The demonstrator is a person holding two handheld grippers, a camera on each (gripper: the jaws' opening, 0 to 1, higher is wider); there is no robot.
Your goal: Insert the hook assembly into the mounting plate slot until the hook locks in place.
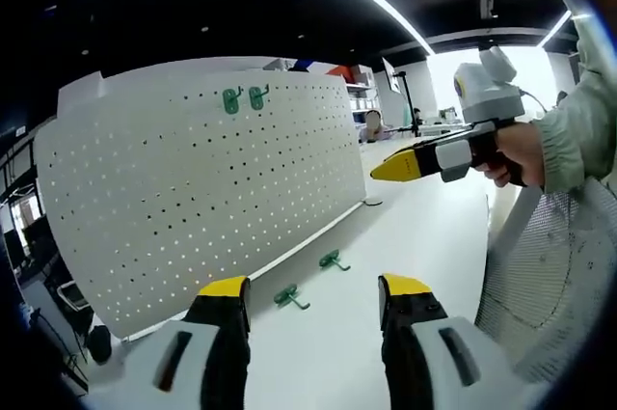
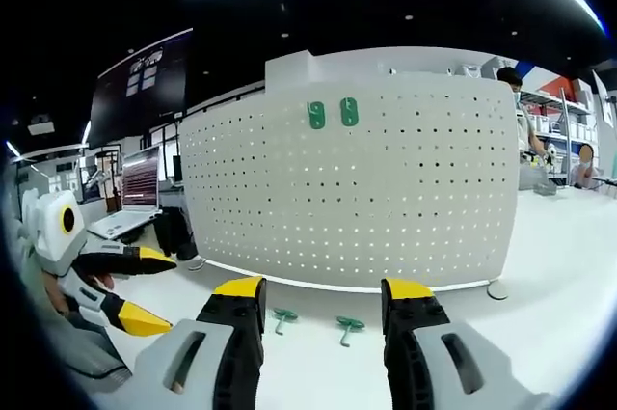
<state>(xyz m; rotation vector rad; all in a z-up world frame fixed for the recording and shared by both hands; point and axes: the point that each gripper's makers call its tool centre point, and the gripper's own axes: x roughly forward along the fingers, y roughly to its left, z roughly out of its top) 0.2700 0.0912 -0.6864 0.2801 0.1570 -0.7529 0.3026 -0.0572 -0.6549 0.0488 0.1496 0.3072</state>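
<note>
While your left gripper (image 1: 313,296) holds its yellow-tipped fingers (image 1: 225,287) spread with nothing between them, your right gripper (image 2: 323,299) does the same, its own fingers (image 2: 240,287) parted over the bare white table (image 2: 559,314). In the left gripper view the right gripper (image 1: 424,163) comes in from the right, held in your hand (image 1: 516,151), and its jaws look nearly together from this angle. In the right gripper view the left gripper (image 2: 145,289) shows at the lower left with its jaws apart.

Just beyond the fingertips, two green hooks lie on the table near the foot of the board: one (image 1: 289,297) and another (image 1: 333,259) in the left gripper view, and the same pair (image 2: 282,316) (image 2: 348,326) in the right gripper view. They lie a little apart, neither touched by a gripper.

Behind them stands the white perforated mounting plate (image 1: 193,188), upright on the table. Two more green hooks (image 1: 231,98) (image 1: 257,95) hang side by side near its top edge, seen also in the right gripper view (image 2: 316,115) (image 2: 349,112). That makes four hooks counted.

Farther left, a laptop (image 2: 135,193) sits open; its screen text is too small to read. No brand or label can be read on anything.
</note>
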